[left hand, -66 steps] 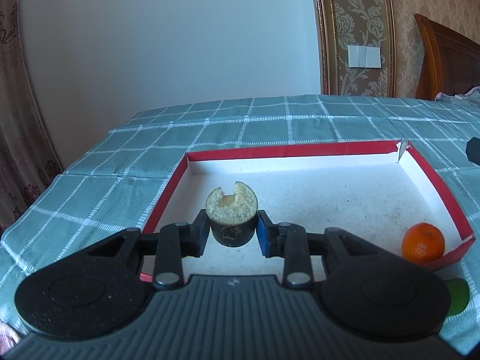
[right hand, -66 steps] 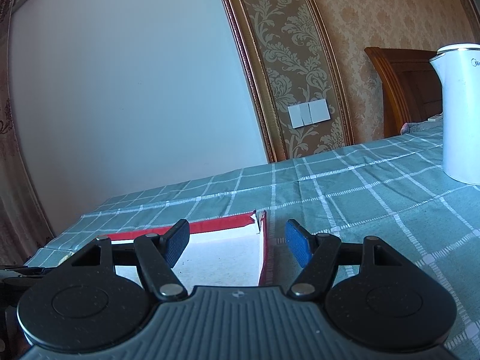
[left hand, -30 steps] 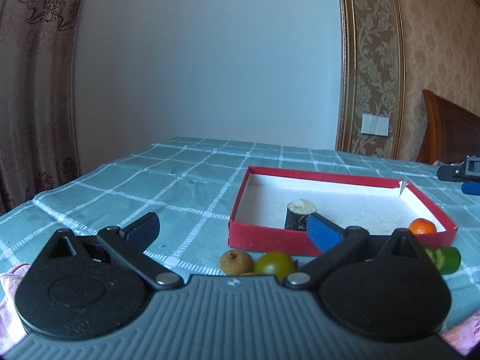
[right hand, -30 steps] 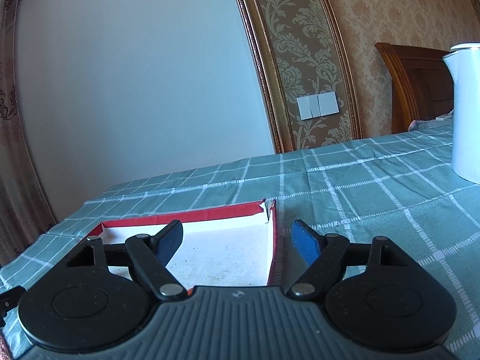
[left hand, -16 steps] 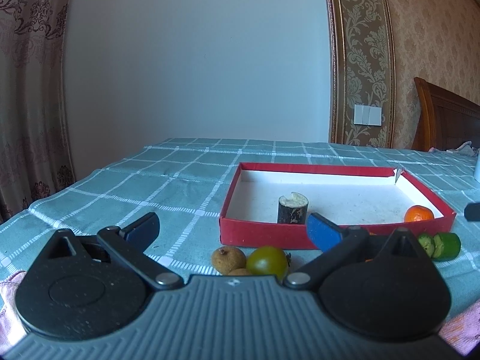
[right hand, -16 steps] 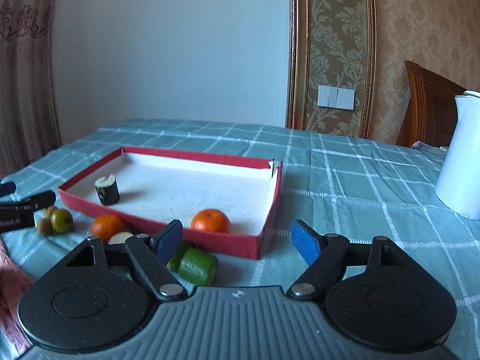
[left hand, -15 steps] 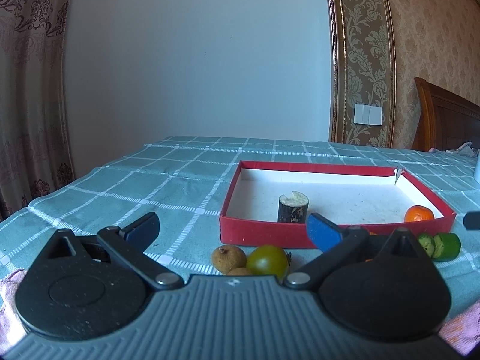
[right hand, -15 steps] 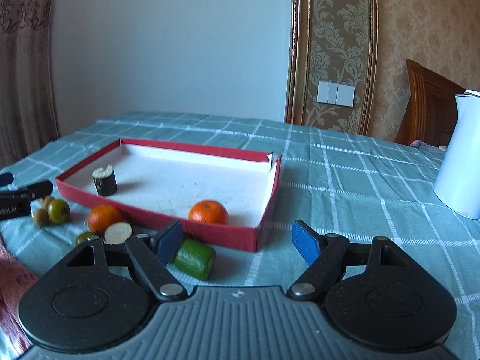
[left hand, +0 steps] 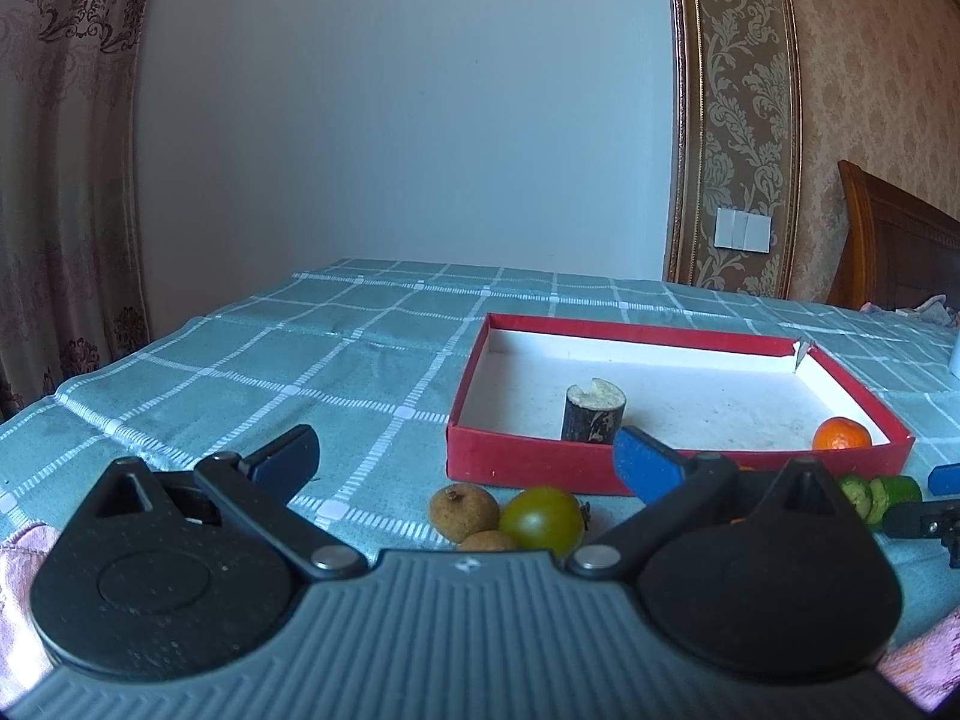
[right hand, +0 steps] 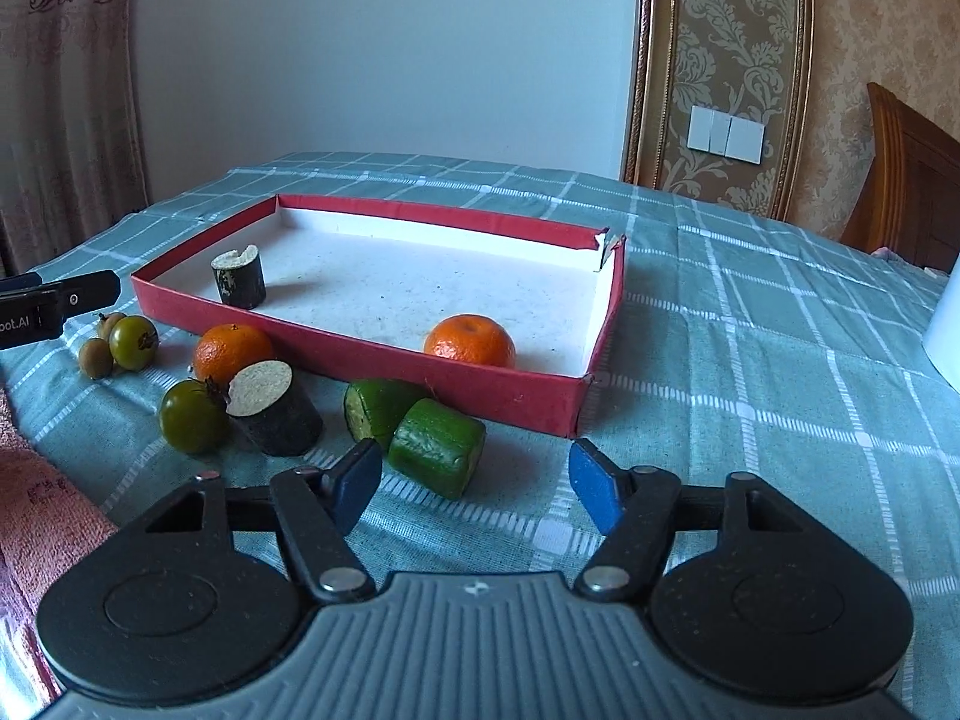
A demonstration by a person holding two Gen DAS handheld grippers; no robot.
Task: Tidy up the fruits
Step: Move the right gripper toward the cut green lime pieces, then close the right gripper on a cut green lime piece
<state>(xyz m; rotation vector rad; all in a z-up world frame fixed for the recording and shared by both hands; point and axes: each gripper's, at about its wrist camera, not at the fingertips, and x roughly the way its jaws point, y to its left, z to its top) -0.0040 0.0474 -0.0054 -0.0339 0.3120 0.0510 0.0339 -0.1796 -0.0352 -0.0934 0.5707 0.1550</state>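
Was a table (right hand: 750,360) under checked cloth: red box (right hand: 384,354) mid-table, loose fruit (right hand: 252,396) along its near side, white kettle (right hand: 945,330) toward the right edge.

Matt cardboard tray (right hand: 372,354) — woven tablecloth (right hand: 750,372)

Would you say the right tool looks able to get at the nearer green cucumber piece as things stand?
Probably yes. The right tool is open, and the green cucumber piece lies on the cloth just ahead of its left finger, outside the red box, with nothing between them.

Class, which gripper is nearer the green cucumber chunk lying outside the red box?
Right. The right gripper hangs open just before the green cucumber chunk; the left gripper sits far off, by the small green tomato.
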